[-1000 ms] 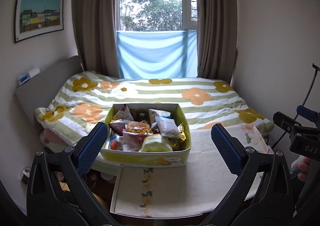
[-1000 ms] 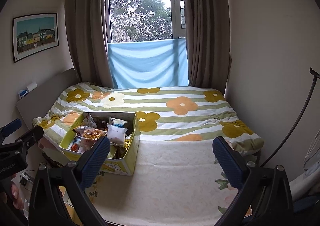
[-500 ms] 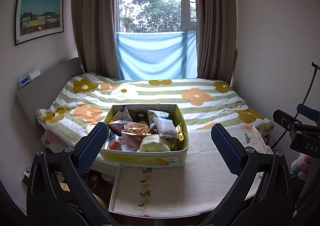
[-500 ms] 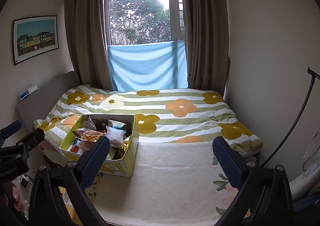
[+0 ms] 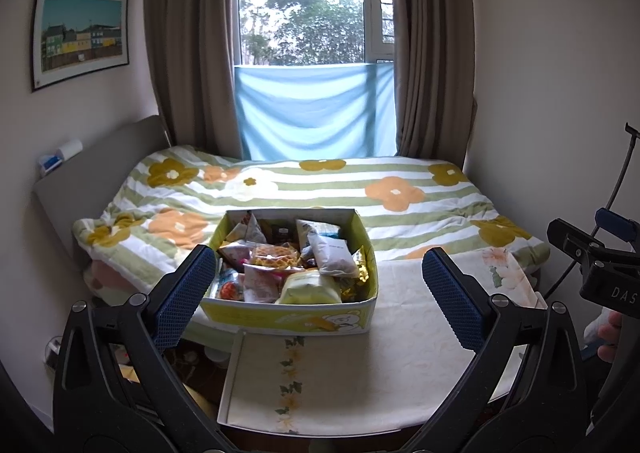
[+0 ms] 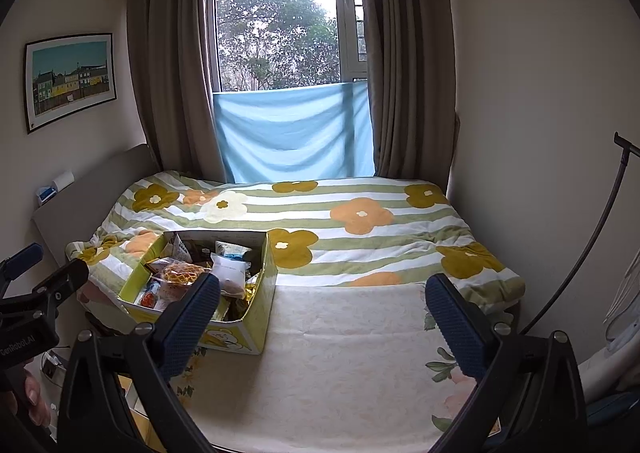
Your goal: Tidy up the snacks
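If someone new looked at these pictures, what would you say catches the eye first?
Probably the yellow snack box, crammed with packets, at the left of the cloth-covered table by the bed. Behind it lies the flowered striped quilt under the bright window. Both the left gripper and right gripper hang open and empty.

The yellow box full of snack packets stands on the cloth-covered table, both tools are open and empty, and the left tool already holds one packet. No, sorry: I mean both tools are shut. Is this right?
Not quite. Both tools are open, not shut: the left tool and right tool show wide gaps between their blue pads, each in its own wrist view. The rest holds: the yellow box of snacks stands on the table, and neither tool holds anything.
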{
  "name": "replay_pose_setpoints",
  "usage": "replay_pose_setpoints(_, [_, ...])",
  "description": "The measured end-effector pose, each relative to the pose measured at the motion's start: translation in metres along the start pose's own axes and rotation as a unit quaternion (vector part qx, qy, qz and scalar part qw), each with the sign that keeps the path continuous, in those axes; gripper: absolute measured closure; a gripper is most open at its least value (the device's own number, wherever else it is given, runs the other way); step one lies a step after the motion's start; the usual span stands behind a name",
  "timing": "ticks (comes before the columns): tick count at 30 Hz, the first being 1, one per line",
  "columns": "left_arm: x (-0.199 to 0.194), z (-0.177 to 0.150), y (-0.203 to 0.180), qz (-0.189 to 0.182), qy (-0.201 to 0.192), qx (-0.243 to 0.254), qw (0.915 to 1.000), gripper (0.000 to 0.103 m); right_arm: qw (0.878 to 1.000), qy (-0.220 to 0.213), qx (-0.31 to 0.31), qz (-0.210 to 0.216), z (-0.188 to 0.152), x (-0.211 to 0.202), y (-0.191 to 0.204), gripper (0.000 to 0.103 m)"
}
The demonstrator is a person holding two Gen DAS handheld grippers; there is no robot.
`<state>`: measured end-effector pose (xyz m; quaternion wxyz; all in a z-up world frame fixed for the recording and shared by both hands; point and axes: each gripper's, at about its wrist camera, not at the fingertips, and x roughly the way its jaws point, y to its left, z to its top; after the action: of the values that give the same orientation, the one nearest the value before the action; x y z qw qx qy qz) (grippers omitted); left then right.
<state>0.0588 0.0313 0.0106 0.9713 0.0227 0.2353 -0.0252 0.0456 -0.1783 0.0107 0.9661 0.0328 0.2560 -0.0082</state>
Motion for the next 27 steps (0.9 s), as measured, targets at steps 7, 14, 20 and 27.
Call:
replay_pose_setpoints(7, [0.000,-0.001,0.003,0.003,0.003,-0.001,1.0000,0.000,1.000,-0.001,-0.002,0.001,0.001,0.000,0.002,0.001])
replay_pose_setpoints(14, [0.002,-0.002,0.008,-0.004,0.006,0.003,1.0000,0.000,1.000,-0.002,-0.002,-0.003,0.001,0.001,0.005,0.001])
replay_pose_setpoints(20, [0.003,-0.002,0.008,0.004,0.000,0.000,1.0000,0.000,1.000,0.001,-0.003,-0.004,0.000,0.002,0.009,0.001])
replay_pose_setpoints(27, [0.001,-0.005,0.011,0.006,-0.012,-0.001,0.9999,0.000,1.000,0.004,-0.002,-0.003,-0.001,0.003,0.012,0.001])
